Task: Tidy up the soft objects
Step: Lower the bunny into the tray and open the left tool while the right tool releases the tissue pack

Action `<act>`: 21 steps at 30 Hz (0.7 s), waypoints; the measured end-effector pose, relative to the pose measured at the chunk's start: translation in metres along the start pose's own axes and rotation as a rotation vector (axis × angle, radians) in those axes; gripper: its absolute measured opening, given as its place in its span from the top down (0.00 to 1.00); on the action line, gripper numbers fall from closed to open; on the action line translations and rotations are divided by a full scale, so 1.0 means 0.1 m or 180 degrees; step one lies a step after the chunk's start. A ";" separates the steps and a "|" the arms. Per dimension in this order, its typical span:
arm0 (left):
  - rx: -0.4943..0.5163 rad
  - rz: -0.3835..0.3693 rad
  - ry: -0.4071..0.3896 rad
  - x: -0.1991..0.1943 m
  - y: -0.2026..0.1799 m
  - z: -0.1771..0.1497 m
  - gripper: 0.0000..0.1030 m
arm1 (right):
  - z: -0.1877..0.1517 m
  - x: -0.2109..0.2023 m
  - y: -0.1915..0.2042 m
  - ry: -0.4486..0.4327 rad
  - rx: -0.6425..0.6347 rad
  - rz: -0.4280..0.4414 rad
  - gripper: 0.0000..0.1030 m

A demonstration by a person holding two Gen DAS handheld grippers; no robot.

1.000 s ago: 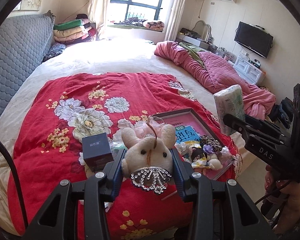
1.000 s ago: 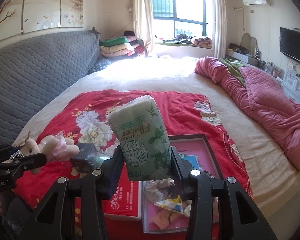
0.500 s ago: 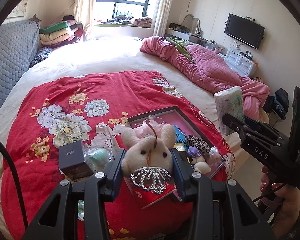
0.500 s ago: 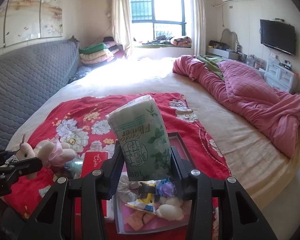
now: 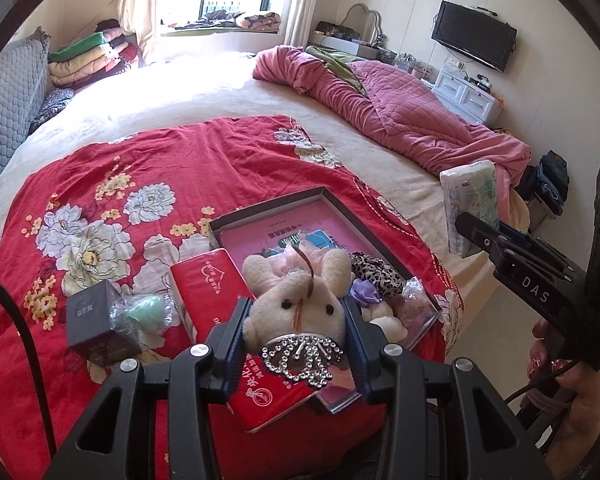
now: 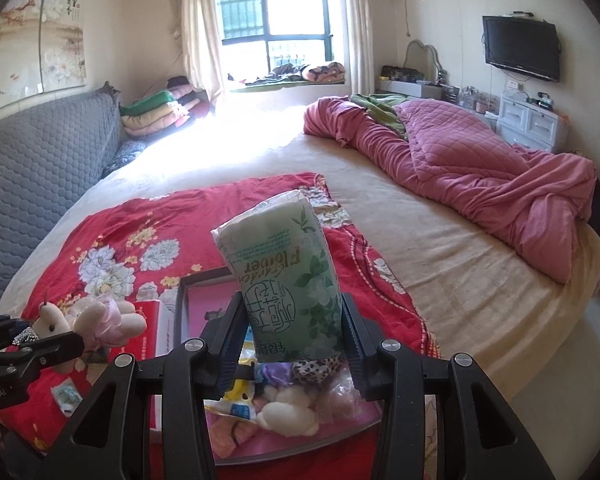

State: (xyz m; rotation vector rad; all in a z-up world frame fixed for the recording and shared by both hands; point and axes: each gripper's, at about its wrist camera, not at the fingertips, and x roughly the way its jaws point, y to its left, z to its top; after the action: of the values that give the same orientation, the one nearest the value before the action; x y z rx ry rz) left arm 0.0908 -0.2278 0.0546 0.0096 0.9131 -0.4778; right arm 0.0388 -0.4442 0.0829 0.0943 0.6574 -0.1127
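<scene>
1. Between the blue pads of the left claw (image 5: 296,330), a cream plush rabbit with a pink frill and a rhinestone collar (image 5: 298,304) is pinched by its fuzzy head, hanging above the near edge of the bed.
2. Between the fingers of the right claw (image 6: 294,330), a soft green-and-white plastic pack of tissues printed with leaves (image 6: 286,280) stands upright, squeezed at its lower half so that the film creases.
3. Below both claws lies a shallow dark-rimmed rectangular tray with a pink floor (image 5: 342,210); it holds a leopard-print fabric scrunchie (image 5: 374,276), a purple satin piece, a cream plush lump and crinkled clear wrappers.
4. Just beside the tray's left rim rests a flat red tissue pack with white lettering (image 5: 212,284), partly under the rabbit.
5. Left of that sit a mint-green item in clear film (image 5: 144,314) and a small dark grey cardboard cube box (image 5: 94,320).
6. All of it rests on a red floral quilt (image 5: 160,160) spread over the cream bed (image 6: 440,240), with a rumpled pink quilted duvet (image 6: 480,168) well apart on the far right.
7. Only the left wrist view shows the cube box and the hand (image 5: 568,384) gripping the right claw's handle; only the right wrist view shows the tissue pack's printed face and a grey quilted headboard (image 6: 40,152) along the bed's left side.
</scene>
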 end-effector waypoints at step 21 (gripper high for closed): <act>0.0051 0.0037 0.0433 0.85 -0.13 -0.03 0.58 | -0.26 0.59 0.00 0.0439 -0.0043 0.0137 0.55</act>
State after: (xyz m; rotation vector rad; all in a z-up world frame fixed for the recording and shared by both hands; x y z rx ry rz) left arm 0.1269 -0.2722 -0.0102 0.0626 1.0422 -0.4779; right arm 0.0696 -0.4454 0.0257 0.1037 0.7933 -0.0607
